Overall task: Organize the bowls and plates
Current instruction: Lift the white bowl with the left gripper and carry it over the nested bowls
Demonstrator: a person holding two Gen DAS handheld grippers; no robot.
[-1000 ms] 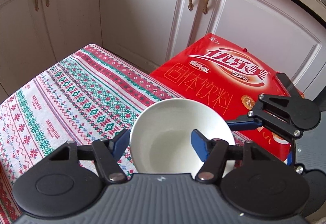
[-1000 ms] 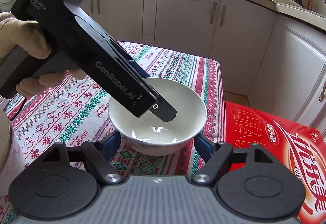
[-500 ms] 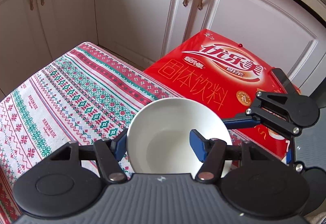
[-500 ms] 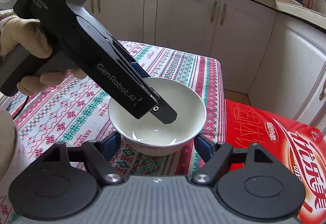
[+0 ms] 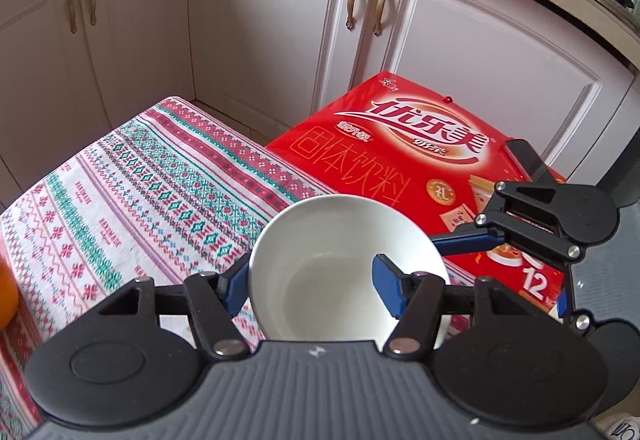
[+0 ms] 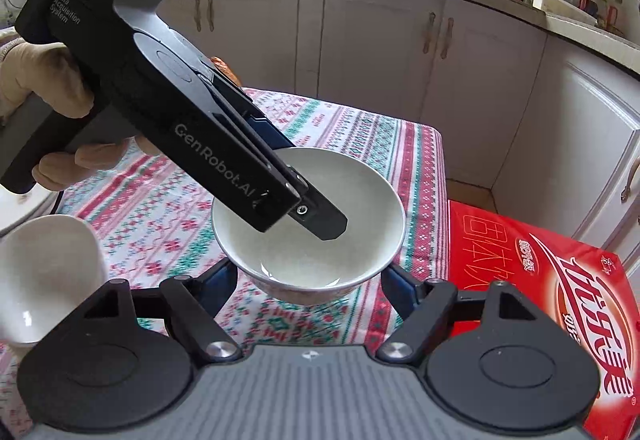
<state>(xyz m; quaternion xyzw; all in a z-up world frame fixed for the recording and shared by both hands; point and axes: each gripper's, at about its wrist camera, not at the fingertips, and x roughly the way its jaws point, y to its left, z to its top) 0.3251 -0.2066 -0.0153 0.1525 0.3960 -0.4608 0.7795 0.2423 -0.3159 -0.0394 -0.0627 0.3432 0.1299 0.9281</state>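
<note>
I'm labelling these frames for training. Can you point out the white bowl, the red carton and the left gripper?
white bowl [image 5: 320, 280]: left wrist view, inner wall.
red carton [image 5: 400, 160]: left wrist view, printed top face.
left gripper [image 5: 308, 284]: left wrist view, midway between its fingertips.

Left gripper [image 6: 276, 176] body, seen from right wrist view: "DAS" w/ small "Data Acquisition System" under it at approx. 10 o'clock, and "GenRobot.AI" along the arm near centre.

Red box [image 5: 420, 176] — big white brand characters "优乐美" at 2 o'clock in left wrist view, then thin line characters "固体饮料" below it, a small round gold seal w/ "礼", and white number "12" at 4 o'clock. The small text beside the logo is too small to read.

Tablecloth [image 5: 132, 192] — tiny word "HANDMADE" repeated in white bands at 9 o'clock.
</note>
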